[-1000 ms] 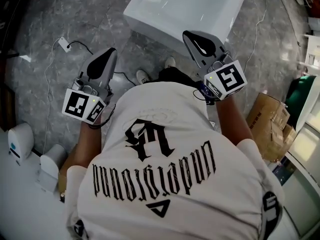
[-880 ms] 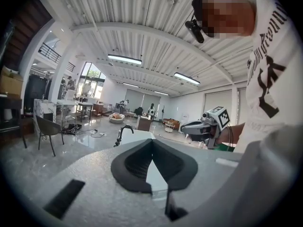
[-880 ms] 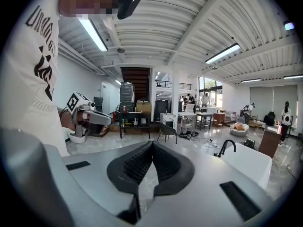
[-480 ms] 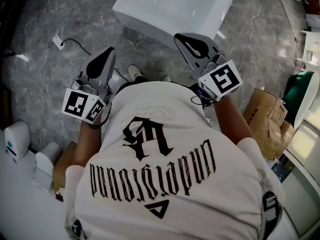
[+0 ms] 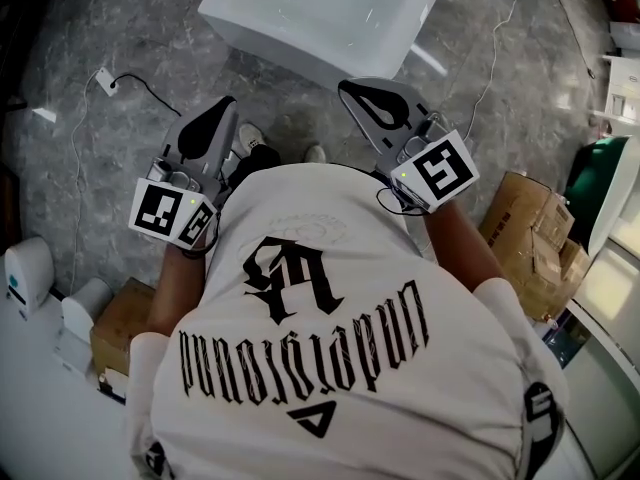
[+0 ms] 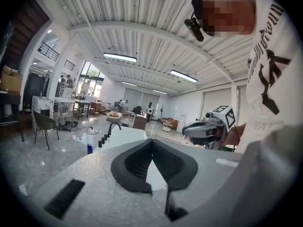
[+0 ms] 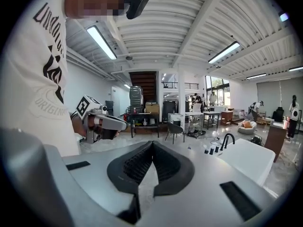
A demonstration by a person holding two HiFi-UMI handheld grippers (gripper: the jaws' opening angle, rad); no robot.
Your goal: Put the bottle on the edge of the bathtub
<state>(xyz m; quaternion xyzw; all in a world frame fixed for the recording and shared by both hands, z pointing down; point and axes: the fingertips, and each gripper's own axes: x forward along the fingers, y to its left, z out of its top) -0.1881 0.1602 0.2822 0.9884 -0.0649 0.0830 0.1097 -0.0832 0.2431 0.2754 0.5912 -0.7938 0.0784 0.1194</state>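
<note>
- Left gripper: grey two-jaw claw with black ribbed pads. The pads meet tip to tip with nothing between them, so it is empty.
- Right gripper: same build, pads pressed together at the tips, nothing held.
- Both are held out in front of the person's chest, pointing toward the glossy white freestanding bathtub. They are well apart from it, with grey marble floor in between.
- Task's thing: a small bottle with a blue lower part and pale top.
  - It shows only in the left gripper view, far off.
  - It stands just beside the bathtub end that has the black curved faucet and black knobs.
- Cannot tell whether the bottle stands on the floor or on something low. It looks lower than the rim, so I judge it is not on the edge yet.
- The head view doesn't show the bottle.
- Progress: nothing done as far as the pictures show. The bottle is not gripped and not near either claw.
- Left to do:
  - reach the faucet end
  - open one claw and grip the bottle
  - lift it and set it upright on the rim
  - let go
- Clutter: brown cardboard boxes on the person's right, and a white plug with its cable on the floor at the left.
</note>
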